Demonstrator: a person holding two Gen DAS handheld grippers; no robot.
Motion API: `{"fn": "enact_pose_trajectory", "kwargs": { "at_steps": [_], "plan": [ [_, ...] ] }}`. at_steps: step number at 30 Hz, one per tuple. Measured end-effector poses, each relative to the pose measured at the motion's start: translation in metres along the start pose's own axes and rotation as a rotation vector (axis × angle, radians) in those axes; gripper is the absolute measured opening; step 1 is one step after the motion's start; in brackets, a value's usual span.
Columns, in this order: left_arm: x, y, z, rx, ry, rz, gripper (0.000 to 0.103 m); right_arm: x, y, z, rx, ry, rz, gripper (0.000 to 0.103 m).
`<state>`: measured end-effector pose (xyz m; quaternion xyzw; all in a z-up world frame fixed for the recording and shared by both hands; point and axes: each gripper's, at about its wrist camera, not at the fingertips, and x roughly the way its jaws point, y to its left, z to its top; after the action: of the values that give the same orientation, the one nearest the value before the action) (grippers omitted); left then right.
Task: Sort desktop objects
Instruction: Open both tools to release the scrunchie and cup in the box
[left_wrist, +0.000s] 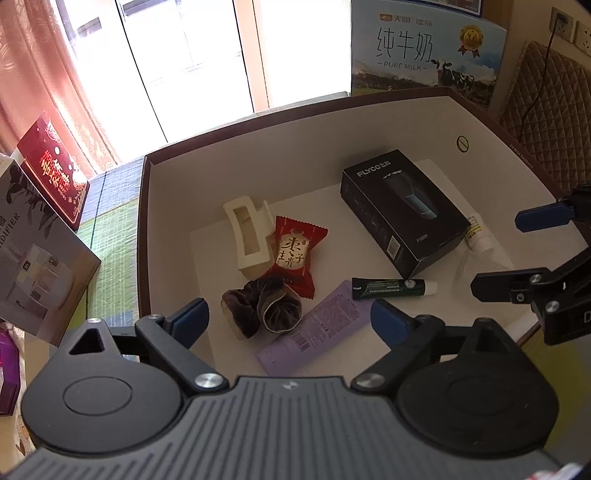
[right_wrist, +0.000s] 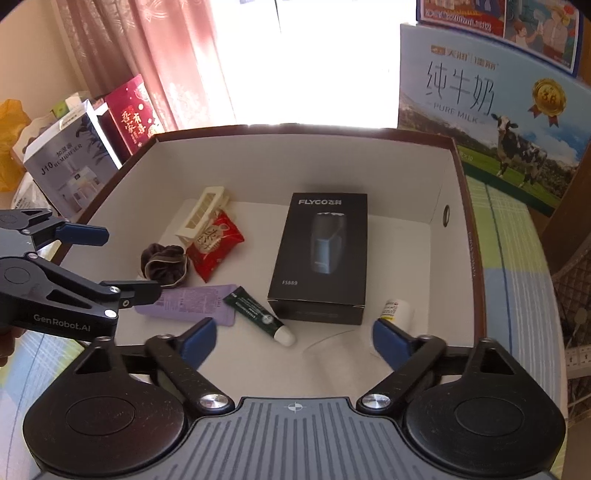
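- The left gripper (left_wrist: 290, 319) had its blue-padded fingers spread wide, empty, poised above a dark brown velvet scrunchie (left_wrist: 260, 312) and lilac plastic tube (left_wrist: 314, 326).
- The right gripper (right_wrist: 293, 338) was likewise spread, empty, over the white-lined cardboard box (right_wrist: 406, 177) near the black Flyco shaver carton (right_wrist: 321, 258).

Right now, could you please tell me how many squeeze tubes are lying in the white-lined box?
3: a lilac plastic tube at front left, a dark green tube touching it, and a small white tube right of the black shaver carton.

Daylight from the window (right_wrist: 314, 62) blew out to white glare in both views; the box (right_wrist: 406, 177) interior stayed evenly lit, fisheye bending the edges.
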<state>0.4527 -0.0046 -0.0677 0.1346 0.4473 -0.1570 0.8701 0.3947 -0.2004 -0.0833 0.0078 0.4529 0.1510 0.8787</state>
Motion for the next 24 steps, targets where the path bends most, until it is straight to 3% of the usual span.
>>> {"fn": "enact_pose_trajectory", "kwargs": {
  "at_steps": [5, 24],
  "plan": [
    [-0.012, -0.003, 0.000, -0.011, -0.018, 0.022, 0.097, -0.012, 0.001, -0.002, 0.015, -0.031, -0.020, 0.101],
    [-0.067, -0.018, -0.012, -0.076, -0.066, 0.043, 0.102, -0.064, 0.007, -0.017, 0.078, -0.133, -0.036, 0.101]
  ]
}}
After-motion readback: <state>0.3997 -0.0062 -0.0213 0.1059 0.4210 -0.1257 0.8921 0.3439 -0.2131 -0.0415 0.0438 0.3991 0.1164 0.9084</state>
